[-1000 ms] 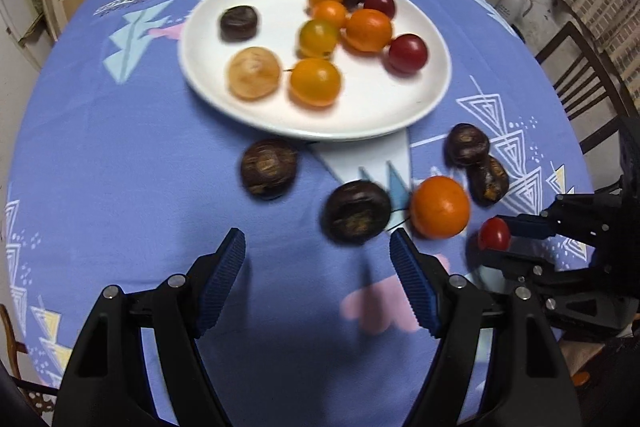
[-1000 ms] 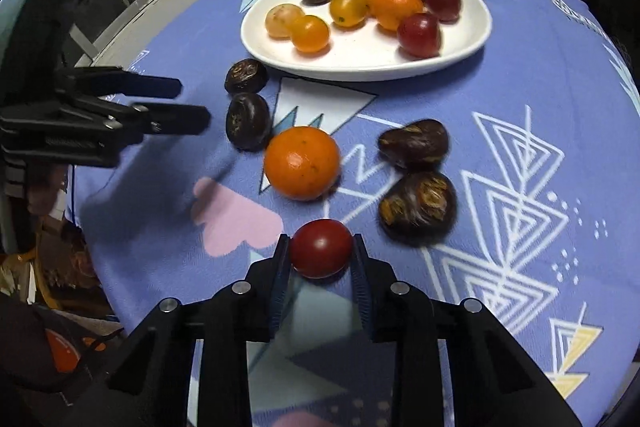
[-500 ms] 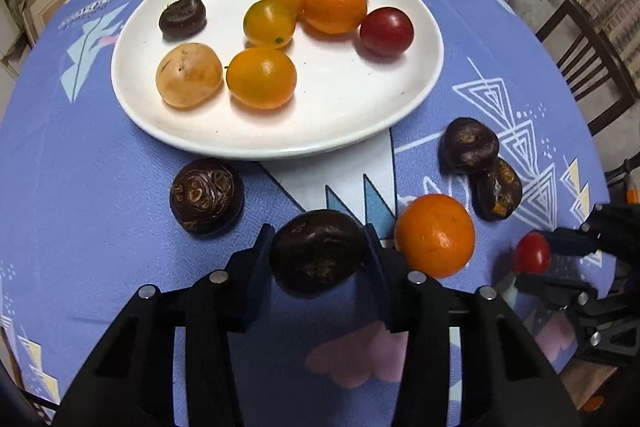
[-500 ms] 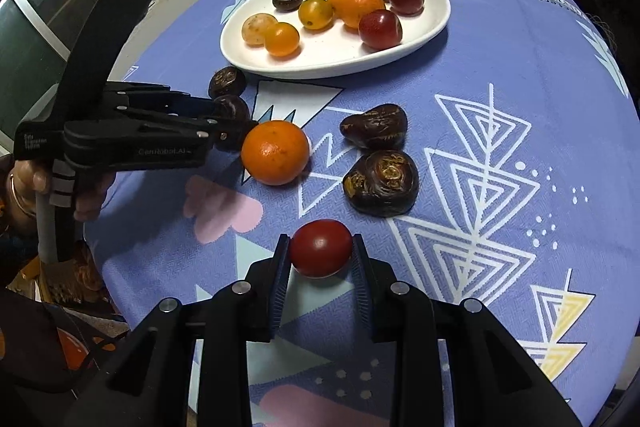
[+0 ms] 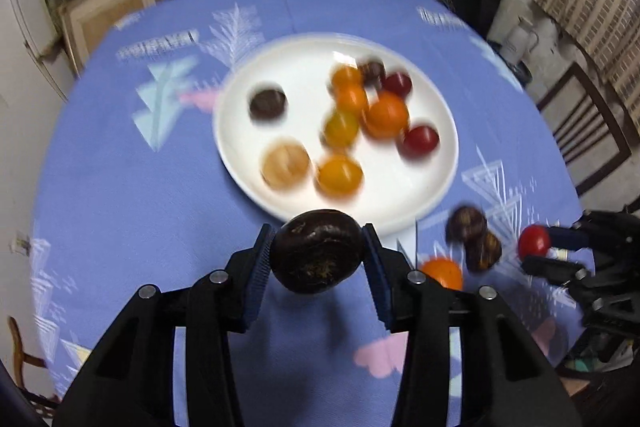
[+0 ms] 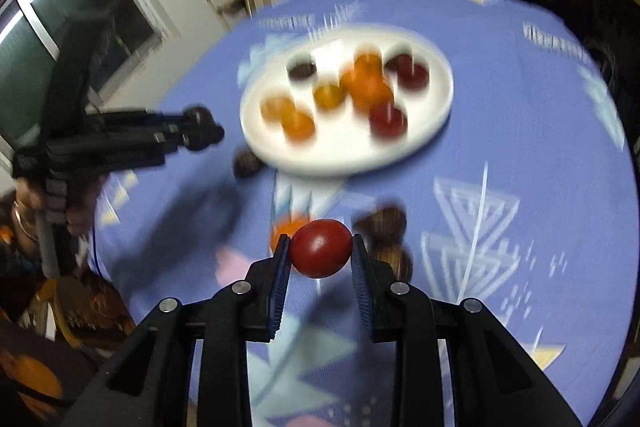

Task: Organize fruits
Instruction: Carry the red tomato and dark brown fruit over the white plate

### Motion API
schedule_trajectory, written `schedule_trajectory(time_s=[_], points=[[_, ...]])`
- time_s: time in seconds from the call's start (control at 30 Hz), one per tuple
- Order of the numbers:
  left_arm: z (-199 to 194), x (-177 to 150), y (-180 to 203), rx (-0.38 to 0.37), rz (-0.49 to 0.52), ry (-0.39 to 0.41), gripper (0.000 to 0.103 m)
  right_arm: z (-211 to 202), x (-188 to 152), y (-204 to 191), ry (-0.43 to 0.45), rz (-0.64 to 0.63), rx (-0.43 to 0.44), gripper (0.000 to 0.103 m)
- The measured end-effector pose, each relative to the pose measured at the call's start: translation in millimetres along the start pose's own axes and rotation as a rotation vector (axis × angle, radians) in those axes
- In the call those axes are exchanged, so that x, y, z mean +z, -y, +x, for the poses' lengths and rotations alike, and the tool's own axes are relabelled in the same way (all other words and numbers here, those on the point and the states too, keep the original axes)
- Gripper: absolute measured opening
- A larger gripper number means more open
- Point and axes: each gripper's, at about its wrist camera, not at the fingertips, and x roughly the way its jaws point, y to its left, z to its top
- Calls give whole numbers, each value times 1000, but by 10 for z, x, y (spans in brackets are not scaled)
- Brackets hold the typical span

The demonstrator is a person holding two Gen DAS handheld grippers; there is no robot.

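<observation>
left tool (image 5: 318, 259): grips dark fruit (image 5: 317, 251) between pads | right tool (image 6: 320, 254): grips red tomato (image 6: 321, 247)

Both wrist views look steeply down, sharing the plate (image 5: 440, 187).

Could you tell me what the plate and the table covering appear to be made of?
The plate looks like glazed white ceramic, or possibly melamine: it is smooth, uniformly white and shows a bright glare spot near its far rim. The table covering looks like matte woven cloth: a blue printed pattern, no shine, and a faint crease near the far edge.
</observation>
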Motion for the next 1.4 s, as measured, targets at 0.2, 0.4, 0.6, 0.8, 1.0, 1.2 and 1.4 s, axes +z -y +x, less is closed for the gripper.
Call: schedule_trajectory(time_s=[0.2, 0.4, 0.6, 0.8, 1.0, 1.2, 1.4], points=[[-324, 487, -51, 51, 12, 108, 43, -413, 649, -65, 188, -37, 18, 30], [-373, 731, 10, 70, 19, 139, 43, -529, 954, -98, 271, -47, 24, 30], [-219, 805, 39, 83, 29, 119, 43, -419, 1066, -74, 271, -37, 39, 30], [-84, 856, -5, 93, 25, 99, 43, -283, 1095, 22, 248, -11, 35, 30], [77, 928, -111, 88, 8, 77, 43, -157, 1117, 119, 228, 7, 23, 30], [326, 967, -355, 105, -32, 27, 43, 28, 1089, 317, 184, 49, -8, 31], [591, 969, -243, 80, -1, -20, 43, 332, 1198, 327, 150, 54, 19, 31]])
